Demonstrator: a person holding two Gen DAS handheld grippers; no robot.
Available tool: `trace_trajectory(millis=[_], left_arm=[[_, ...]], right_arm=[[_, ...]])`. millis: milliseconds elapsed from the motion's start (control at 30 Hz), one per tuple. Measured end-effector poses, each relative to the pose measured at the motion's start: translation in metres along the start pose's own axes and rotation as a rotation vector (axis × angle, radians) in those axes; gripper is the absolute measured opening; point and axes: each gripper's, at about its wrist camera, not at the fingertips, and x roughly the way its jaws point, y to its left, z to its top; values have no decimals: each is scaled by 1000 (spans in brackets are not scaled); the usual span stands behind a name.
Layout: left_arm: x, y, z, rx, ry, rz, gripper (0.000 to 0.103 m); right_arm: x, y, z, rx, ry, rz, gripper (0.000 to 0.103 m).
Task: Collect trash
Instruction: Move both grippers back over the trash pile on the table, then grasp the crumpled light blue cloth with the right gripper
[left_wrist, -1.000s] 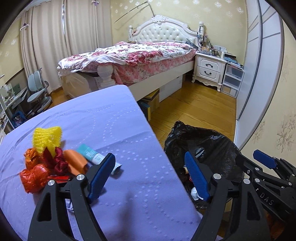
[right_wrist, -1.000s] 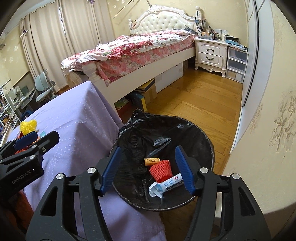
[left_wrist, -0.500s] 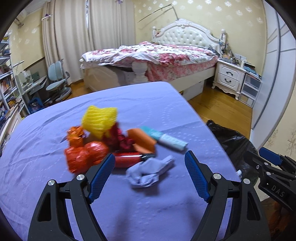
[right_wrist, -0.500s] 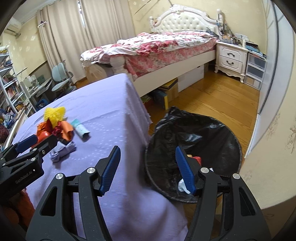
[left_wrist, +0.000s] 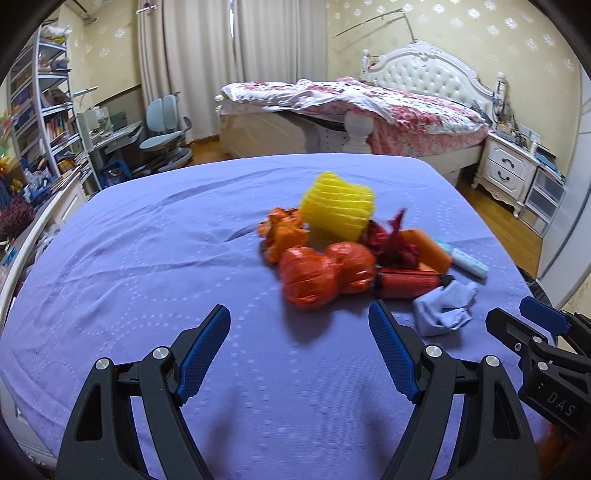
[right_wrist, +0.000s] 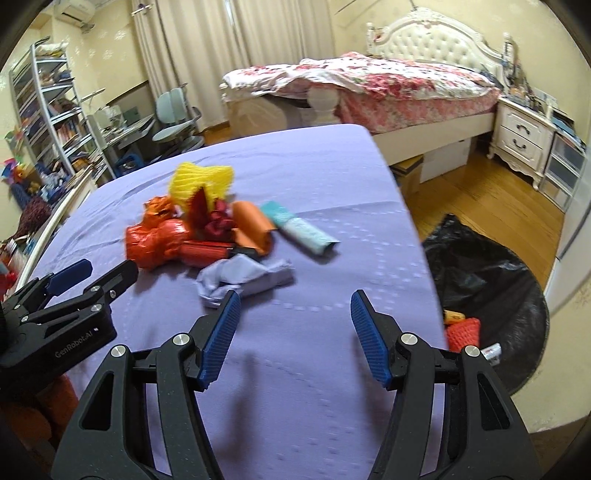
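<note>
On purple cloth, 1 trash pile, 2 spread, empty claws.

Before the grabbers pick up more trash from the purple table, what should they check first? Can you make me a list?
1. Left gripper open and empty: ok.
2. Right gripper open and empty: ok.
3. Trash left on the purple tablecloth: ok, a pile with a crumpled orange plastic bag, yellow foam net and crumpled pale blue tissue.
4. Something close to grab: ok, the tissue lies just ahead of the right gripper.
5. Black-lined trash bin open beside the table: ok.
6. Room left in the bin: cannot tell, partly hidden.
</note>
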Motion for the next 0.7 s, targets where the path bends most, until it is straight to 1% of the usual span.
trace_trajectory(millis=[133,233,300,367,433,600,700], left_arm=[[1,18,-3,-28,0,28,77],[3,28,-3,-47,6,37,77],[5,33,-5,-56,11,39,77],[6,35,-7,-64,18,37,77],[7,36,-7,-68,23,33,77],[7,33,-9,-65,29,21,77],[7,32,-10,-63,28,16,77]], right_arm=[[9,21,4,-21,10,16,61],[18,34,8,-28,19,12,61],[26,41,11,-30,24,-3,62],[33,47,12,-45,28,-41,65],[39,48,12,-46,53,-64,65],[35,40,8,-46,73,-84,65],[32,32,3,-33,83,-81,66]])
